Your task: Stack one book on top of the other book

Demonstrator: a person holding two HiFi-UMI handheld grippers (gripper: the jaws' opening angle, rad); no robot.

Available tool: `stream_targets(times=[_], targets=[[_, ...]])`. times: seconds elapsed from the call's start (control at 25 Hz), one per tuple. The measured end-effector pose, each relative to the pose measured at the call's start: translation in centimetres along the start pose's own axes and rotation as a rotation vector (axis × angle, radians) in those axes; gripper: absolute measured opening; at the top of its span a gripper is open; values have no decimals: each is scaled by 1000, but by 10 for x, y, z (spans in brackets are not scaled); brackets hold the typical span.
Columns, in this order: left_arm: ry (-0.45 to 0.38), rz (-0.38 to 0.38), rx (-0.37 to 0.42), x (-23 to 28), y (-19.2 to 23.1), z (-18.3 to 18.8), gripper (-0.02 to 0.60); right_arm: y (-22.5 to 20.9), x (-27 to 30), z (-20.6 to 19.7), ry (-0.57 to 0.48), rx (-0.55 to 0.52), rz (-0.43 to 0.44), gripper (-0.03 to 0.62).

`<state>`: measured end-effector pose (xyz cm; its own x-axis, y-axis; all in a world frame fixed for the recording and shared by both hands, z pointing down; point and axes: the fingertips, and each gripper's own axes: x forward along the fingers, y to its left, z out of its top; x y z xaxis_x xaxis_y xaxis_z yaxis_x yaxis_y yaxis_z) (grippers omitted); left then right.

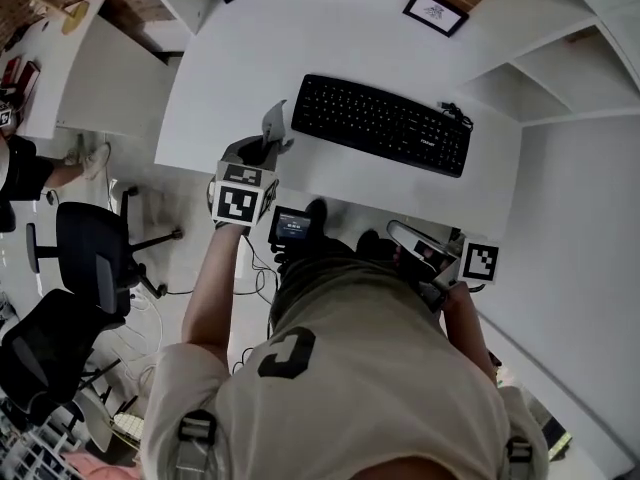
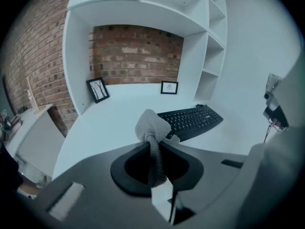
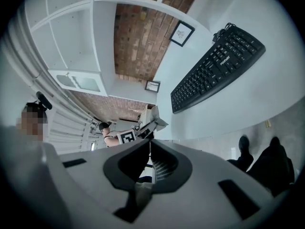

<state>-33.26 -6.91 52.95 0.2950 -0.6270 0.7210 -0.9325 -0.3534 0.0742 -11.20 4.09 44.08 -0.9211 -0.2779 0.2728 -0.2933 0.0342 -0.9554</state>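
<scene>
White desk (image 1: 300,38) bears only a keyboard (image 1: 385,123) — no books; left gripper (image 2: 152,126), right gripper (image 3: 149,141) clenched empty — locate books, open jaws

The left gripper (image 2: 152,126) fills the lower half, its grey body curving up to two jaws pressed together with nothing between them, the tips covered in a pale woven texture; beyond them spreads a white desk (image 2: 105,128); a black keyboard (image 2: 191,120) lies on it to the right of the tips; at the back, a black-framed picture (image 2: 97,89) leans at the left and a smaller framed picture (image 2: 169,87) stands at the centre, against a brick wall (image 2: 136,54); white shelves (image 2: 209,56) rise at the right.
</scene>
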Motion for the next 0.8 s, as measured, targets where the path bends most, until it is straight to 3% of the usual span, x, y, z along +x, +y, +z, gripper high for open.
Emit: stream_targets(times=[0.24, 0.8], targets=[[93, 68, 88, 42, 12, 9, 35, 0, 5, 16, 28, -15, 30, 6], [300, 247, 196, 114, 5, -3, 35, -18, -46, 63, 31, 15, 144, 6]])
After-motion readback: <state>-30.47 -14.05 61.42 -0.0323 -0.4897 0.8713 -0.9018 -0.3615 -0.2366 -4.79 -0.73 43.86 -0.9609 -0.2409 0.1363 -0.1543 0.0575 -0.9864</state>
